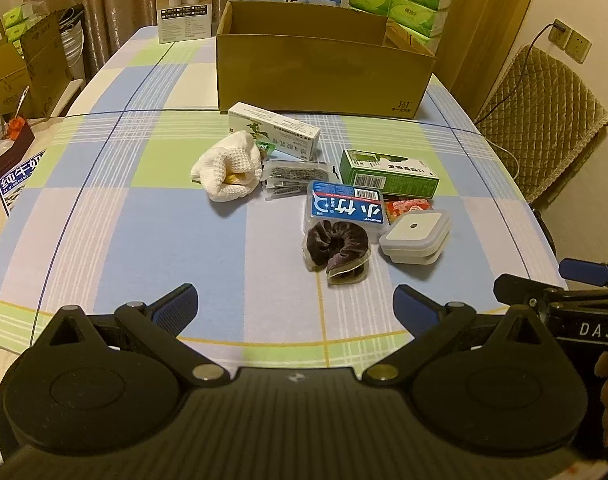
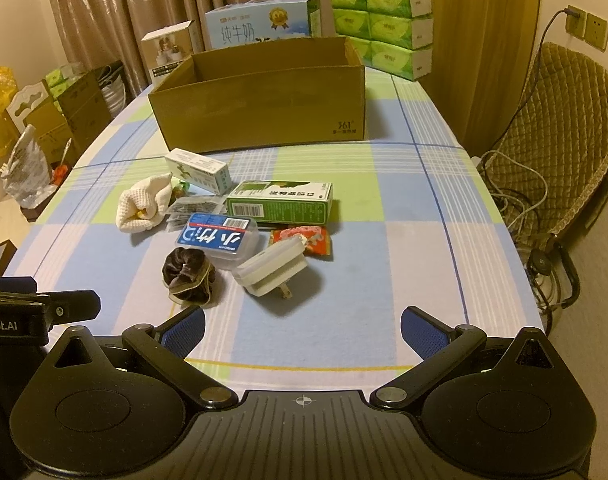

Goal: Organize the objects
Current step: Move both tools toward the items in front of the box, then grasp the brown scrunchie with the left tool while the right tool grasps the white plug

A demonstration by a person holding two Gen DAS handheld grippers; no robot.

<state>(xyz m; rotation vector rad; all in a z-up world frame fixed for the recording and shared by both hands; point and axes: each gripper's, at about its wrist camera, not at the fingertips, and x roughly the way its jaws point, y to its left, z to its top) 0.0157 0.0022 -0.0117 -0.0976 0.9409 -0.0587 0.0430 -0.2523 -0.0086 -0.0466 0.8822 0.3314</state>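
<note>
Both units are released and hold nothing. The left hand-held gripper [image 1: 294,308] hangs over the near edge of the desk [image 1: 144,216], jaws spread wide. The right hand-held gripper [image 2: 303,330] stands the same way beside it, jaws equally wide.

The items lie in a loose cluster at mid-desk, in front of the open cardboard box [image 2: 260,108]:
- white cloth [image 1: 228,170], at the left end
- long white carton [image 1: 274,130], nearest the cardboard box
- green carton [image 1: 388,172]
- blue-labelled case [image 1: 344,208]
- brown scrunchie [image 1: 338,250], touching the case
- white plug adapter [image 2: 272,270]
- red packet [image 2: 304,240], just behind the adapter
</note>
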